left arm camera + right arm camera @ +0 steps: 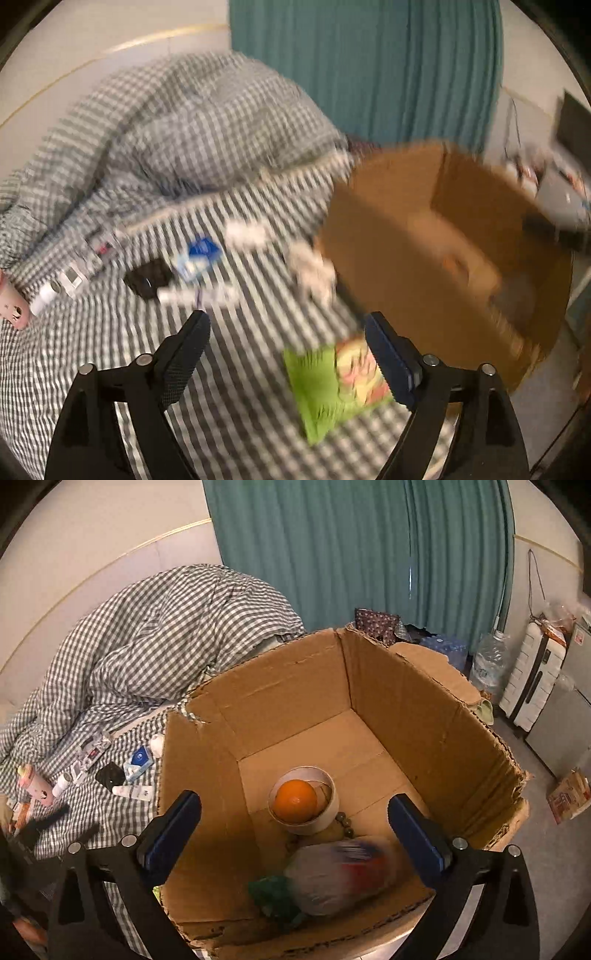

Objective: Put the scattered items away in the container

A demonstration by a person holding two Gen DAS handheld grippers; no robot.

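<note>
While both grippers' fingers gape empty, green packet [332,387] lies diagonally beside box [424,236].

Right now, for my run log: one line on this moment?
left tongs open above green packet | right tongs open over box | plastic bag inside

Matt, rough-edged corrugated cardboard is seen in the box [406,701]. Checked woven cloth is seen in the quilt [166,627] at upper left. Crinkled translucent plastic is seen in the bag [332,878].
</note>
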